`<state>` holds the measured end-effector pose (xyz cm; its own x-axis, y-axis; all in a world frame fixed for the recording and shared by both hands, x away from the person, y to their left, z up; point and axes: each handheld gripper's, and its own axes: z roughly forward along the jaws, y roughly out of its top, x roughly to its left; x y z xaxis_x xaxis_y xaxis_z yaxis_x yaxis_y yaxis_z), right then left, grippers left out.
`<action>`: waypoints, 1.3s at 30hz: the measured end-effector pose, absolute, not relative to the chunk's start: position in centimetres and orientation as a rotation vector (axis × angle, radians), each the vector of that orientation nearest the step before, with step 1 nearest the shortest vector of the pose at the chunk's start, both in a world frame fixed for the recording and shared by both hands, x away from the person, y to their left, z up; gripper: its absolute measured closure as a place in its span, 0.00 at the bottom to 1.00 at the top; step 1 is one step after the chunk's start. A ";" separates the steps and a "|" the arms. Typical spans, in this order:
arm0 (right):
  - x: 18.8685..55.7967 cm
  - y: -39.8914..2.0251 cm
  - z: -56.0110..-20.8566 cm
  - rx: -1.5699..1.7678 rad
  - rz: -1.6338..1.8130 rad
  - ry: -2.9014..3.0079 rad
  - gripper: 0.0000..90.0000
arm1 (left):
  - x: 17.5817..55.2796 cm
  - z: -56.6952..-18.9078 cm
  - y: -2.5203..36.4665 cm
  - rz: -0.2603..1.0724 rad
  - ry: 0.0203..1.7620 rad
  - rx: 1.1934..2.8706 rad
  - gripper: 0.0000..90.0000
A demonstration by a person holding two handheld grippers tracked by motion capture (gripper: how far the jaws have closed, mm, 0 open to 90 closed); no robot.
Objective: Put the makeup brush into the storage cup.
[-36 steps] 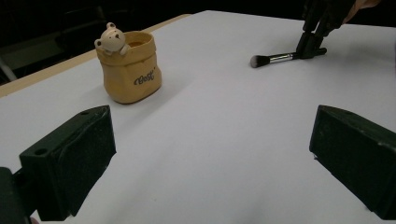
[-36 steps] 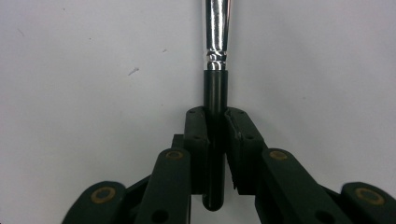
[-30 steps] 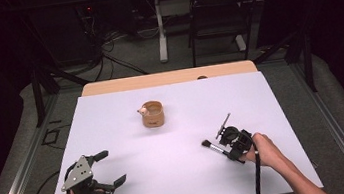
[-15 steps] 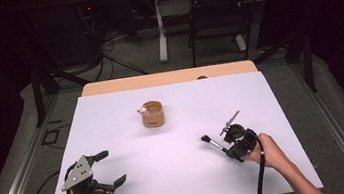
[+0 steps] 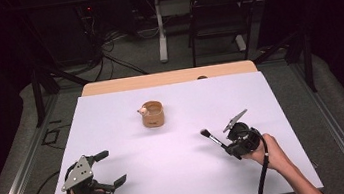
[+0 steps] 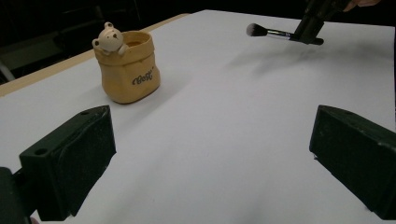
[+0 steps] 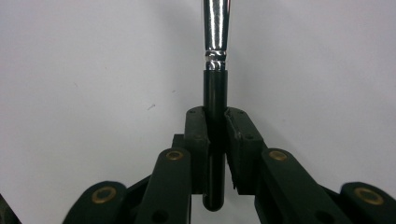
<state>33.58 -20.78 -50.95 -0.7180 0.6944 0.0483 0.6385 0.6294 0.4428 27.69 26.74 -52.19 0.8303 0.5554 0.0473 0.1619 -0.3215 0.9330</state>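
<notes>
Right tool [image 5: 227, 146] pinching brush [image 5: 213, 138] by black handle, bristles lifted off surface [image 5: 185, 176], pointing toward middle. Left tool [image 5: 110, 168] spread wide, nothing between jaws, near front-left edge of surface. Bear pot [image 5: 152, 114] stands upright mid-surface, well apart from both tools. Wide bare stretch between pot and brush. Right tool well inside right edge.

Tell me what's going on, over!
Right gripper shut on makeup brush, held above the table. Left gripper open, empty. Bear pot upright. Path clear.
</notes>
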 end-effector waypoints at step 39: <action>32.0 -20.0 -48.8 1.030 1.247 2.262 0.88 | 27.7 -52.2 26.8 0.432 0.540 1.885 0.00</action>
